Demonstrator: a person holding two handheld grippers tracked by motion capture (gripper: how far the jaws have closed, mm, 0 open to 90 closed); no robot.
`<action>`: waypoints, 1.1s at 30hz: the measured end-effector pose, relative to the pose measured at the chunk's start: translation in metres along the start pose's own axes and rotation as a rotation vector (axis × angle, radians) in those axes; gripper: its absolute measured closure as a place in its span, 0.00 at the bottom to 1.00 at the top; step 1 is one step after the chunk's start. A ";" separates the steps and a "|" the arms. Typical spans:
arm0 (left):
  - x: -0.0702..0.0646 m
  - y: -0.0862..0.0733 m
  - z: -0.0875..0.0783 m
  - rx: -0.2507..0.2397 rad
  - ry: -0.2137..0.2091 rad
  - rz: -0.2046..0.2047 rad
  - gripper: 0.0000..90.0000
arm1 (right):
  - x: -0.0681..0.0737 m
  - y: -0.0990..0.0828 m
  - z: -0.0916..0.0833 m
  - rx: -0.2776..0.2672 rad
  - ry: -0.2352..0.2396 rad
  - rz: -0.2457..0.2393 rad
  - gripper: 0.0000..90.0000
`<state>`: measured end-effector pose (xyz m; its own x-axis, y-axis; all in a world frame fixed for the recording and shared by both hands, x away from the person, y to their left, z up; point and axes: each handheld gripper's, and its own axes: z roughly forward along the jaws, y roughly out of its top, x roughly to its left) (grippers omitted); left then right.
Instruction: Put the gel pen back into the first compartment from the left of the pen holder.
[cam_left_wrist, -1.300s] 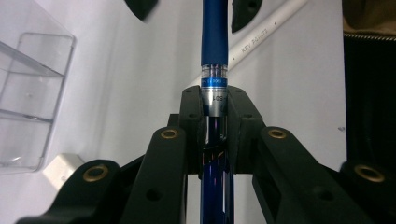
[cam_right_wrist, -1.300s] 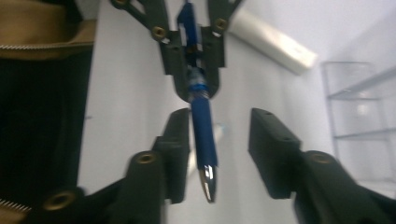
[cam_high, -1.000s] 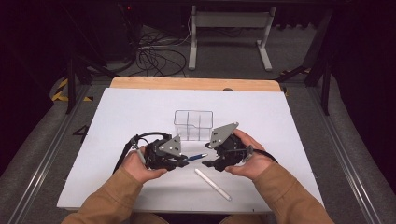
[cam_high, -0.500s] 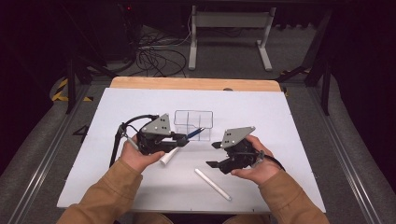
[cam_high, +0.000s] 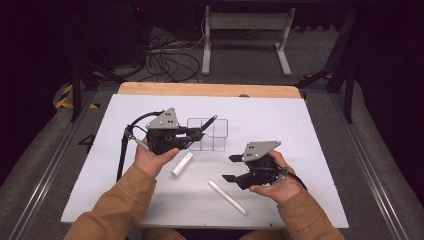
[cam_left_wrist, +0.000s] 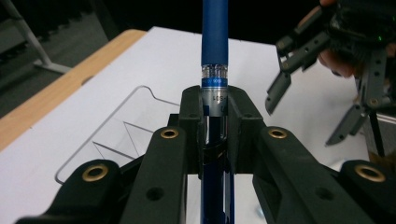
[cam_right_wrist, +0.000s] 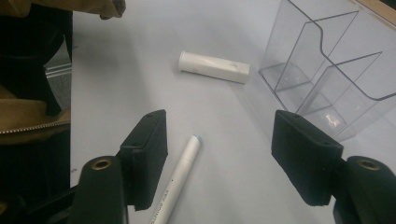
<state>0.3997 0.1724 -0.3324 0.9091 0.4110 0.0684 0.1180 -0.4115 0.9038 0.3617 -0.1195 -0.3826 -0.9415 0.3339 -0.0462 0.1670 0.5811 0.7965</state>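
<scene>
On the white worktop (cam_high: 300, 150), whose far edge is a strip of bare wood, a clear plastic organizer (cam_high: 212, 135) with several compartments stands near the middle. Beyond that far edge the room is dark: grey carpet, a tangle of black cables and the white legs of a metal frame. Grey rails run along both sides of the worktop, and yellow-and-black hazard tape marks the floor off its far left corner.

The left claw (cam_high: 196, 134), just left of the organizer, is clamped tight on a blue pen (cam_left_wrist: 215, 42). The pen sticks out past the jaws and, in the high view, its free end lies over the organizer's left compartments. A clear band with small printing sits just above the jaws, too small to read.

A short white tube (cam_high: 182, 164) lies on the worktop just in front of the organizer's left corner. A white marker (cam_right_wrist: 180, 179) lies nearer the person, well in front of the organizer; grey lettering runs along its barrel, but it cannot be made out.

The right claw (cam_high: 232, 168) hangs in front and to the right of the organizer, jaws apart with nothing between them, above the marker's tip.
</scene>
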 end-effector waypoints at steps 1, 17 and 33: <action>0.001 0.001 0.000 -0.002 0.003 -0.003 0.88 | 0.000 -0.001 0.000 -0.006 -0.004 0.005 0.41; 0.025 0.003 0.017 -0.141 0.064 -0.017 0.88 | -0.001 -0.008 0.002 -0.056 0.001 0.042 0.41; 0.048 -0.008 0.037 -0.166 0.077 -0.086 0.88 | -0.002 -0.010 0.002 -0.058 0.007 0.053 0.41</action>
<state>0.4571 0.1657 -0.3521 0.8646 0.5022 0.0139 0.1211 -0.2350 0.9644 0.3626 -0.1248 -0.3918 -0.9337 0.3579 0.0009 0.1997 0.5189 0.8312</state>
